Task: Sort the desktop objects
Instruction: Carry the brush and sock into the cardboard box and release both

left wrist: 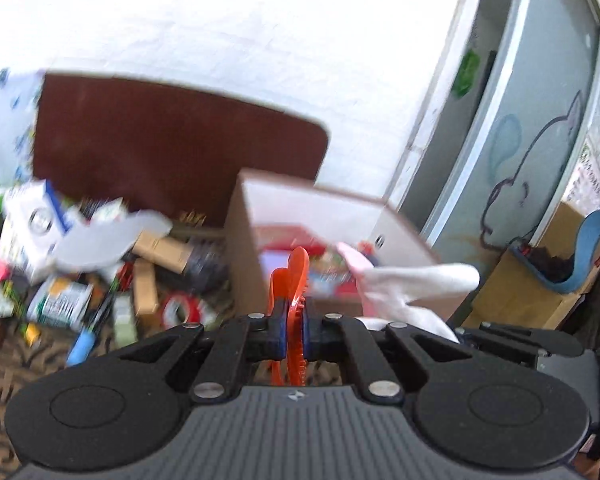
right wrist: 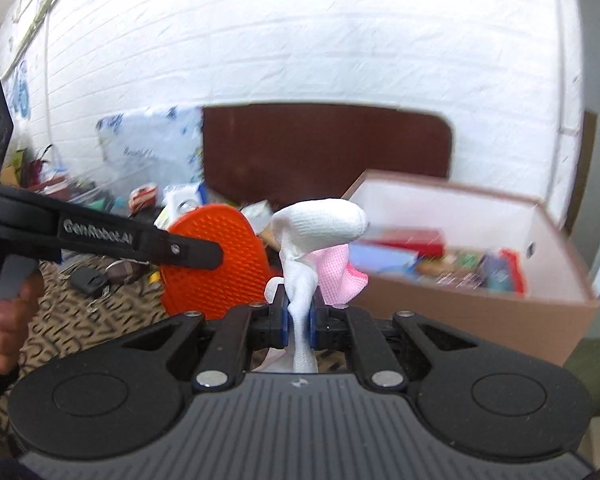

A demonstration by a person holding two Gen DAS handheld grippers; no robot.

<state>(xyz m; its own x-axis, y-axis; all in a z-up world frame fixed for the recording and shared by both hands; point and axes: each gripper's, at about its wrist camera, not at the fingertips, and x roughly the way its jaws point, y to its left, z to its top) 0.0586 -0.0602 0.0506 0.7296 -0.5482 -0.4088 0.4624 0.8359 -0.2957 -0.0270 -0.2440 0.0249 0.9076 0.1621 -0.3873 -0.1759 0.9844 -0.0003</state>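
Observation:
My left gripper (left wrist: 295,330) is shut on an orange bristled brush (left wrist: 296,280), seen edge-on; in the right wrist view the brush (right wrist: 216,264) shows as a flat orange pad held by the left gripper (right wrist: 216,258). My right gripper (right wrist: 299,318) is shut on a white and pink sock (right wrist: 320,228), which also shows in the left wrist view (left wrist: 412,280). Both are held in the air near an open cardboard box (right wrist: 480,316), which also shows in the left wrist view (left wrist: 244,248) and holds several colourful items.
A heap of desktop clutter (left wrist: 80,264) lies on a patterned cloth (left wrist: 4,368) to the left: boxes, a tape roll (left wrist: 180,308), a blue marker (left wrist: 82,346). A dark brown board (right wrist: 324,152) leans on the white brick wall. A glass door (left wrist: 532,128) stands right.

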